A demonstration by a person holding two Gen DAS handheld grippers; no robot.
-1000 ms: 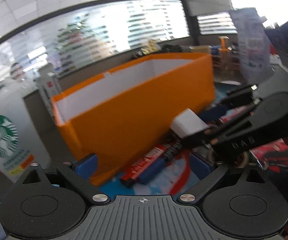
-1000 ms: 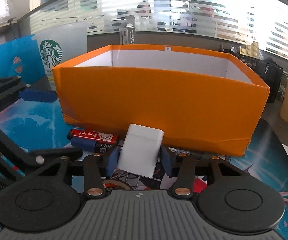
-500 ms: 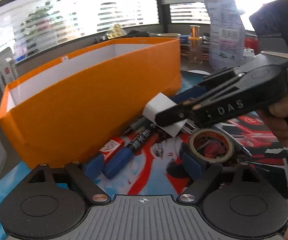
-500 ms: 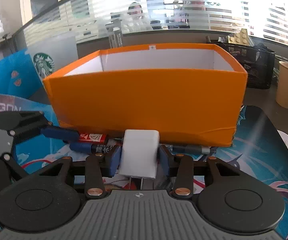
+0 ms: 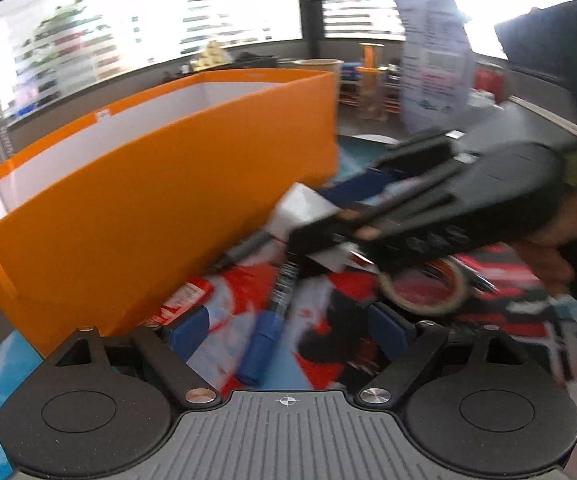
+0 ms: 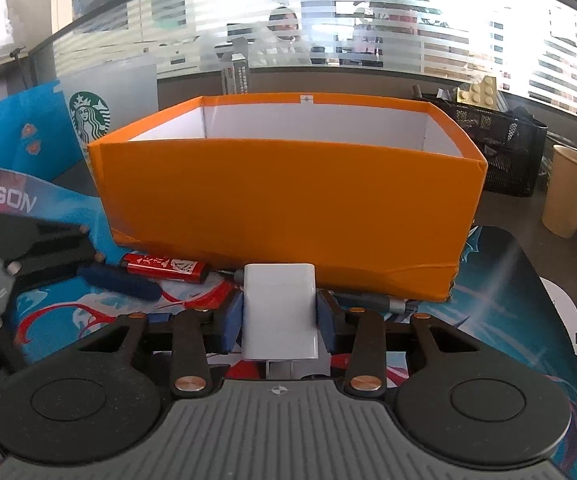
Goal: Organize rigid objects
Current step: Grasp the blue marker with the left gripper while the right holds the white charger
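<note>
Since half a second ago the right gripper [image 6: 279,320] has lifted slightly, its blue pads pinching the white charger [image 6: 279,312] just short of the orange box [image 6: 288,208]. Left gripper [image 5: 288,330] hovers with jaws spread over a blue marker [image 5: 262,354] on the printed mat [image 6: 500,280], beside a tape roll [image 5: 424,292]

A white charger block [image 6: 279,312] with rounded corners is held upright between the jaws of the right gripper [image 6: 279,322], raised just in front of the orange box [image 6: 288,208]. The box is open-topped and white inside. Against its near wall a red lighter [image 6: 164,267], a blue marker [image 5: 262,350] and a dark pen [image 6: 372,300] are laid flat. A tape roll [image 5: 424,290] is seen nearby.
</note>
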